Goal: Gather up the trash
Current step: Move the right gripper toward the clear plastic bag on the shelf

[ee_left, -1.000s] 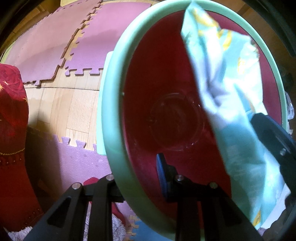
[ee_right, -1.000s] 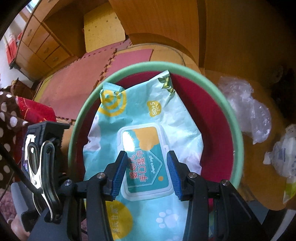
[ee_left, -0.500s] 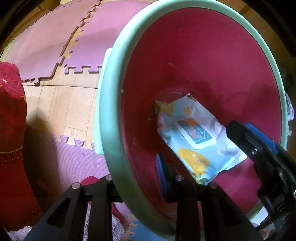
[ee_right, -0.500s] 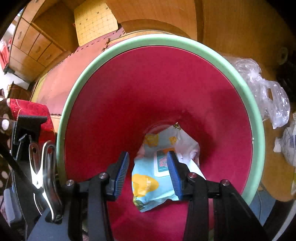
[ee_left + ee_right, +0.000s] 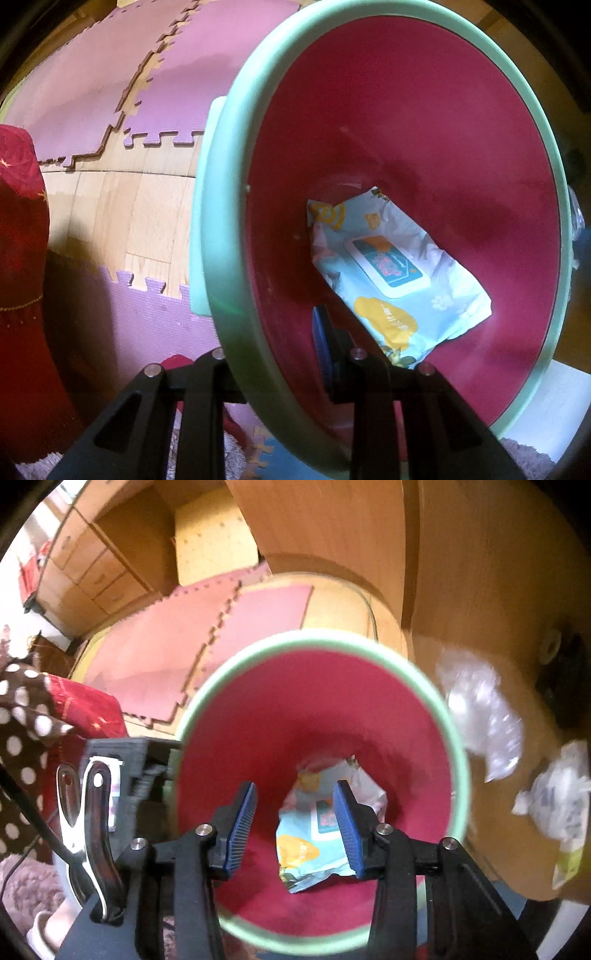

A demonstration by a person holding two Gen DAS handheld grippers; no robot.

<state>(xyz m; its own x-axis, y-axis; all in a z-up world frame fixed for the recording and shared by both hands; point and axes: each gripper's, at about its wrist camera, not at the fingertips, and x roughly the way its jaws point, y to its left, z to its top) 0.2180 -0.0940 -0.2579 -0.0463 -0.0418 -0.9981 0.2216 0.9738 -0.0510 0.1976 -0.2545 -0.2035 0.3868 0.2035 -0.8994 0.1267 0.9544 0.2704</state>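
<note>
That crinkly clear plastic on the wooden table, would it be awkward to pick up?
Probably. The clear plastic looks thin and crumpled, so it is likely very light and floppy, collapsing when pinched. Its glossy surface suggests it could slip. The right gripper is open.

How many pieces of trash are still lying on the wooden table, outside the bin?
2 visible: a crumpled clear plastic bag beside the bin rim, and a crumpled white wrapper nearer the table edge. More may lie beyond the frame.

one red bin (image 5: 295, 716) with a green rim, one wipes packet (image 5: 391, 269) inside it, two crumpled plastic wrappers (image 5: 484, 716) on one wooden table (image 5: 491, 627), two grippers, several foam mats (image 5: 110, 74).
</note>
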